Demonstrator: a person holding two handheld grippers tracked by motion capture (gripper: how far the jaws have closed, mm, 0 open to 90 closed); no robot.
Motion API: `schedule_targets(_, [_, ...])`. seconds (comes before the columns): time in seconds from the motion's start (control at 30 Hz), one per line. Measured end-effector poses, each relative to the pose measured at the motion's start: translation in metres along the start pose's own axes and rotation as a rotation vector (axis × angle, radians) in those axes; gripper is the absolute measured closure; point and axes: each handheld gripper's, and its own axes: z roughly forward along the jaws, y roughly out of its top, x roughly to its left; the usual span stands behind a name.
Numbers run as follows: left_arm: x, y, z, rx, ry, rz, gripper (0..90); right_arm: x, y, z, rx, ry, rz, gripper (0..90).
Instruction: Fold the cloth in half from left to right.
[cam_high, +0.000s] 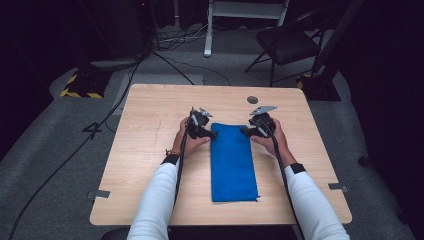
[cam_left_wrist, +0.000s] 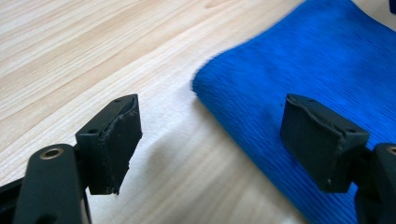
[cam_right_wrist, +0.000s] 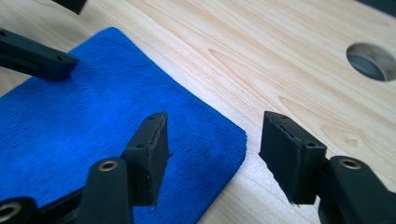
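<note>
A blue cloth (cam_high: 232, 162), folded into a long strip, lies flat on the wooden table (cam_high: 150, 150), its long side running away from me. My left gripper (cam_high: 211, 134) hovers at the strip's far left corner, jaws open and straddling the cloth's edge (cam_left_wrist: 219, 107); one pad (cam_left_wrist: 119, 140) is over bare wood, the other over the cloth (cam_left_wrist: 317, 60). My right gripper (cam_high: 244, 131) sits at the far right corner, also open; in the right gripper view (cam_right_wrist: 212, 154) the corner of the cloth (cam_right_wrist: 224, 135) lies between its pads. Neither gripper presses on the fabric.
A round cable hole (cam_high: 252, 99) (cam_right_wrist: 371, 60) is in the table beyond the right gripper. Past the table's far edge stand a black chair (cam_high: 285, 42) and cables on the grey floor (cam_high: 60, 150). The other gripper's black jaw (cam_right_wrist: 35, 58) reaches over the cloth.
</note>
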Motion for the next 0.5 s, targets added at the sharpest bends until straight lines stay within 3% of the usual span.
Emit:
schedule_targets(0.17, [0.000, 0.004, 0.006, 0.006, 0.011, -0.011, 21.7, -0.006, -0.002, 0.010, 0.025, -0.008, 0.037, 41.5])
schedule_targets(0.3, [-0.007, 0.006, 0.015, 0.054, 0.034, 0.011, 22.3, -0.008, -0.004, 0.017, 0.028, 0.009, 0.070, 41.0])
schedule_targets(0.5, [-0.004, 0.003, 0.018, 0.041, 0.016, -0.036, 20.6, -0.005, -0.006, 0.024, 0.051, 0.000, 0.068, 40.8])
